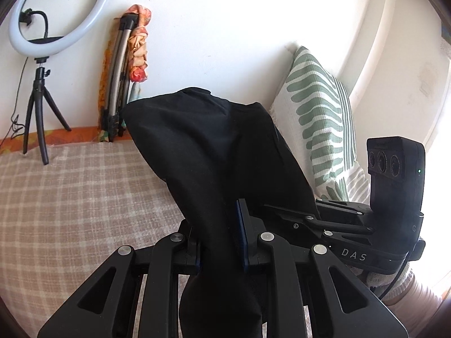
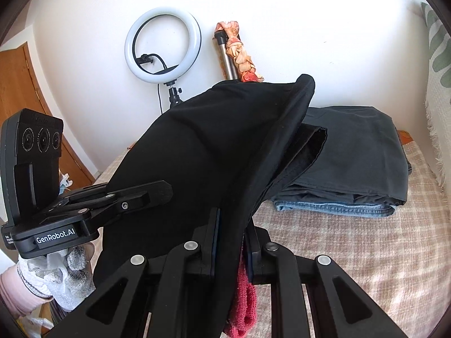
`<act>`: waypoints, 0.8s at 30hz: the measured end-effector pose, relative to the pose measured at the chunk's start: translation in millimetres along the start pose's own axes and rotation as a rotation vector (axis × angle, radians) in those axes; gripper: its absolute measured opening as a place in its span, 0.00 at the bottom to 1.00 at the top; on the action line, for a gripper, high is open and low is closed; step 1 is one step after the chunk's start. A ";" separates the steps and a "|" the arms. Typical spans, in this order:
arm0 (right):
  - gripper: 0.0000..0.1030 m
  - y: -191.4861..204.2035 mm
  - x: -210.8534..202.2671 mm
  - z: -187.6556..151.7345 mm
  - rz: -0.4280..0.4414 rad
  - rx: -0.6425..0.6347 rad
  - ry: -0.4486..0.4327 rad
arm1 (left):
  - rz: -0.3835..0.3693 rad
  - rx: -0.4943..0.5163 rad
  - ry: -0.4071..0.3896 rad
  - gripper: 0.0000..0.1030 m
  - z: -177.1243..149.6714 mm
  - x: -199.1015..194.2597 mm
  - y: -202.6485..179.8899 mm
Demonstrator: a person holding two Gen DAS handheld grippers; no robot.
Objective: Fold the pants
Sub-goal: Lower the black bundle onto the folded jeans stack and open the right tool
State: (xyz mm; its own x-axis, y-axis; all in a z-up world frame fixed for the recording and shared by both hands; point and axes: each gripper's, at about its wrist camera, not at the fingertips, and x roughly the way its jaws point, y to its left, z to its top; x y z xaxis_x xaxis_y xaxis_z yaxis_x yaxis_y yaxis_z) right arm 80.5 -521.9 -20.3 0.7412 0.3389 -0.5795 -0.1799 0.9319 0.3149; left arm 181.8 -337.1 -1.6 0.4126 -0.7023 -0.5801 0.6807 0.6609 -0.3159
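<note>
The black pants (image 1: 214, 146) are being held up above the bed (image 1: 70, 191), bunched and draped over both tools. In the left wrist view, the cloth is being pinched between the two fingers of the left tool (image 1: 220, 242), which are closed on a gathered fold running down between them. In the right wrist view, the right tool (image 2: 231, 242) is likewise being kept closed on the pants (image 2: 214, 152), the fabric being clamped between its fingers; a red knitted cloth (image 2: 243, 304) is being seen below that grip. The two tools are being held just beside each other. A stack of folded garments (image 2: 360, 152), dark grey over blue denim, is lying on the checked bedcover behind. A green-patterned pillow (image 1: 321, 118) is leaning against the wall, and a ring light (image 2: 163, 44) on a tripod is standing at the bed's far edge.
</note>
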 end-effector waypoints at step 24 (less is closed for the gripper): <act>0.13 -139.7 32.2 119.6 -0.198 0.007 -0.034 | -0.066 0.092 0.017 0.17 130.0 147.5 -48.1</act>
State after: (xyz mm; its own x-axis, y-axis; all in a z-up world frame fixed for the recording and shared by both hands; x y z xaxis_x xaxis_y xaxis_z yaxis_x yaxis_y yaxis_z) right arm 206.8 -656.6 6.9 0.7833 0.1442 -0.6047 -0.0241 0.9790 0.2023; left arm 288.5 -506.9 25.7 0.3554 -0.7381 -0.5735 0.7590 0.5859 -0.2838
